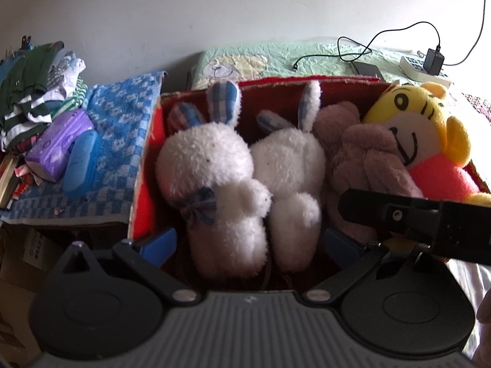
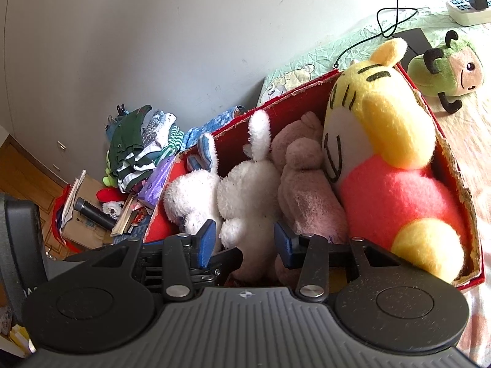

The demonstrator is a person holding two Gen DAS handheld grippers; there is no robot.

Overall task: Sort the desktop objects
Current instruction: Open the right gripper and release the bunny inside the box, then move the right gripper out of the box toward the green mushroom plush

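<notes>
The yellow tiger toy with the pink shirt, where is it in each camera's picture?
Left wrist view: the yellow tiger toy lies at the right end of the red box, upper right of the picture.
Right wrist view: the same toy fills the right half, at the right end of the box.
Shared landmark: the pink-brown plush pressed against the tiger's face, between it and the white bunnies.

Surface: bed (image 2: 478, 141) with pale green quilt (image 1: 307, 55)
On it: red box (image 2: 454, 165), green plush toy (image 2: 445, 70), white power strip (image 1: 425, 69), dark flat device (image 1: 366, 70), black cable (image 1: 353, 50)
</notes>
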